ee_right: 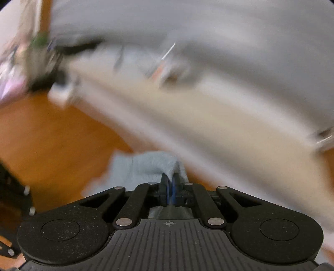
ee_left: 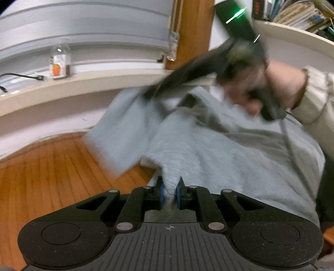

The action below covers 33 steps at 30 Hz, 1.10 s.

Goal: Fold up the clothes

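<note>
Wooden floor (ee_left: 48,166) filled the lower left of the left wrist view, with a white window sill (ee_left: 83,83) and closed blinds (ee_left: 83,31) behind it. On the sill we saw a small clear bottle (ee_left: 59,62) with an orange label and a black cable (ee_left: 23,76) near its left end. Books (ee_left: 296,14) sat on a shelf at top right.

Left claw (ee_left: 169,192) was pinching a bunched fold of the light blue garment (ee_left: 208,156), fabric pressed between the blue pads (ee_left: 161,193). The garment was held up in the air over the floor, spreading from the left claw up and right toward the other tool, with one corner hanging at the left.

Right claw (ee_right: 171,190) was pressed together on a thin edge of the same garment (ee_right: 146,164), as seen in its own view. In the left wrist view, the right-hand tool (ee_left: 208,68) showed only as a motion-blurred black shape, gripped by a hand (ee_left: 271,89) in a beige sleeve (ee_left: 317,93).

Right wrist view was heavily blurred; beyond floor, sill and blinds we could not tell details.
</note>
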Tool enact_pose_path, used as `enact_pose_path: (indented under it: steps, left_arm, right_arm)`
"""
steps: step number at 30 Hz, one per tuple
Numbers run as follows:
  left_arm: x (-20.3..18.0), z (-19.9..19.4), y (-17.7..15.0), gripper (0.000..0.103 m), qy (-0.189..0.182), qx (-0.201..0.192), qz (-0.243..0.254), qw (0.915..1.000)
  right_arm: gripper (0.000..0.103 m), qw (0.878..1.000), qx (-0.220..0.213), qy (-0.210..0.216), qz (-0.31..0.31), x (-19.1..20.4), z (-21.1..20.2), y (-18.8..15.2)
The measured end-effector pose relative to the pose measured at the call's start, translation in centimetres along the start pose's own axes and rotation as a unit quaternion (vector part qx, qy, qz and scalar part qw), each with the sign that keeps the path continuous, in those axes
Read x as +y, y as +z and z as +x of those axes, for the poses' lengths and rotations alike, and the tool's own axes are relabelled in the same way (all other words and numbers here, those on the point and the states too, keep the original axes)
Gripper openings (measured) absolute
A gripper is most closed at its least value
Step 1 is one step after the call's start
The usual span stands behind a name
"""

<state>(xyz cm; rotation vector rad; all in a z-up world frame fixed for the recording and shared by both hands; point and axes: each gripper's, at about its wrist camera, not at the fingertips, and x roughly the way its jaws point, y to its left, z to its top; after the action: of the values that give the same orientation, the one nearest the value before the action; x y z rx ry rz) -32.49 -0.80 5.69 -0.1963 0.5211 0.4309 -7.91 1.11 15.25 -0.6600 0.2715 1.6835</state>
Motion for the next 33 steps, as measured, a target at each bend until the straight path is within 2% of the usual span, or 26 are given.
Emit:
enact_pose_path:
  steps: [4, 8, 12, 18, 22, 23, 24, 25, 26, 27, 28, 29, 30, 31, 33]
  left_arm:
    - [1.2, -0.1, 1.0, 0.011, 0.02, -0.009, -0.003, 0.9997]
    - [2.9, -0.2, 2.5, 0.01, 0.049, -0.02, 0.0, 0.9986]
    - [5.3, -0.3, 4.7, 0.01, 0.083, -0.029, 0.001, 0.9962]
    - [10.1, -2.4, 7.9, 0.01, 0.137, -0.028, 0.008, 0.9901]
    - [12.6, -1.6, 8.9, 0.011, 0.136, 0.014, 0.004, 0.9906]
    - [12.9, -1.0, 8.9, 0.011, 0.128, 0.024, 0.0, 0.9915]
    - [13.1, -0.4, 8.8, 0.013, 0.119, 0.034, -0.005, 0.9923]
    - [13.2, 0.1, 8.6, 0.019, 0.119, 0.039, -0.008, 0.9921]
    - [13.1, 0.5, 8.4, 0.021, 0.124, 0.041, -0.01, 0.9914]
    - [12.9, 0.8, 8.2, 0.029, 0.128, 0.044, -0.013, 0.9907]
    - [12.7, 1.0, 7.9, 0.035, 0.132, 0.044, -0.015, 0.9902]
    - [12.5, 0.9, 7.7, 0.045, 0.137, 0.043, -0.017, 0.9895]
    - [12.3, 0.7, 7.5, 0.051, 0.141, 0.038, -0.018, 0.989]
    - [12.0, 0.5, 7.4, 0.052, 0.145, 0.032, -0.019, 0.9886]
    - [11.4, 0.0, 7.6, 0.063, 0.149, 0.014, -0.025, 0.9884]
  right_arm:
    - [0.004, 0.993, -0.069, -0.092, 0.01, -4.5, -5.5, 1.8]
    - [0.004, 0.974, -0.136, -0.182, 0.02, -9.1, -11.0, 3.6]
    - [0.003, 0.948, -0.162, -0.272, 0.035, -13.8, -16.4, 3.0]
    - [0.003, 0.899, -0.195, -0.388, 0.051, -19.2, -24.0, 2.4]
    - [0.003, 0.873, -0.194, -0.443, 0.06, -21.6, -26.5, 2.2]
    - [0.003, 0.871, -0.181, -0.453, 0.059, -22.2, -26.1, 1.9]
    - [0.003, 0.873, -0.162, -0.454, 0.073, -23.0, -25.4, 1.3]
    - [0.004, 0.876, -0.143, -0.453, 0.086, -23.8, -24.6, 0.7]
    - [0.004, 0.883, -0.124, -0.442, 0.098, -24.6, -23.4, -0.1]
    - [0.006, 0.892, -0.104, -0.427, 0.108, -25.1, -22.1, -1.1]
    - [0.016, 0.9, -0.085, -0.411, 0.117, -25.5, -20.8, -2.1]
    - [0.024, 0.91, -0.068, -0.39, 0.121, -25.5, -19.5, -3.1]
    - [0.042, 0.92, -0.051, -0.369, 0.125, -25.4, -18.1, -4.1]
    - [0.047, 0.928, -0.036, -0.348, 0.129, -25.3, -16.9, -5.1]
    - [0.048, 0.938, -0.029, -0.319, 0.132, -24.6, -15.7, -6.7]
